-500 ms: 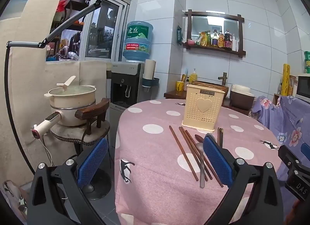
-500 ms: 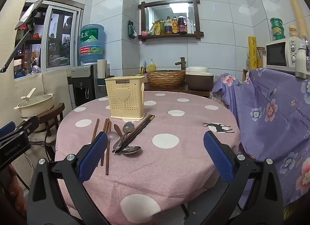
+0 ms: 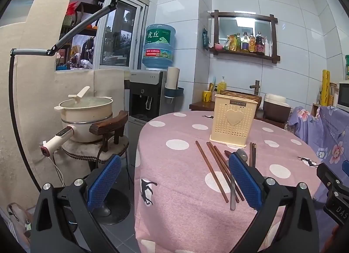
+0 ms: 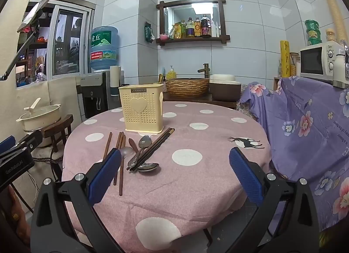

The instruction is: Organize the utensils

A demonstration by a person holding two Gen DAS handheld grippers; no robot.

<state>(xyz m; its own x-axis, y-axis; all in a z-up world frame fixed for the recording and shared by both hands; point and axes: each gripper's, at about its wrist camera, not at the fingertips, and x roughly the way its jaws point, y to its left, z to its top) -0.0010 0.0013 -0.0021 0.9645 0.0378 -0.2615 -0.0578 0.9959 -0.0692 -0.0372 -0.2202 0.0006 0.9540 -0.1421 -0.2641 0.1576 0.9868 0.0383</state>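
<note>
A cream perforated utensil holder (image 4: 142,109) with a heart on its front stands upright on the round table with the pink dotted cloth (image 4: 187,157). In front of it lie brown chopsticks (image 4: 121,165), a dark pair of chopsticks (image 4: 152,150) and metal spoons (image 4: 141,146). The left wrist view shows the same holder (image 3: 233,122), brown chopsticks (image 3: 210,170) and a spoon handle (image 3: 232,189). My left gripper (image 3: 174,183) hangs open at the table's left edge, holding nothing. Over the near edge my right gripper (image 4: 174,174) is open and holds nothing.
A stool carries a cream pot (image 3: 86,118) left of the table, with a water dispenser (image 3: 150,91) behind. A purple floral cloth (image 4: 305,126) covers furniture on the right, under a microwave (image 4: 320,61). A woven basket (image 4: 187,87) sits on the counter behind.
</note>
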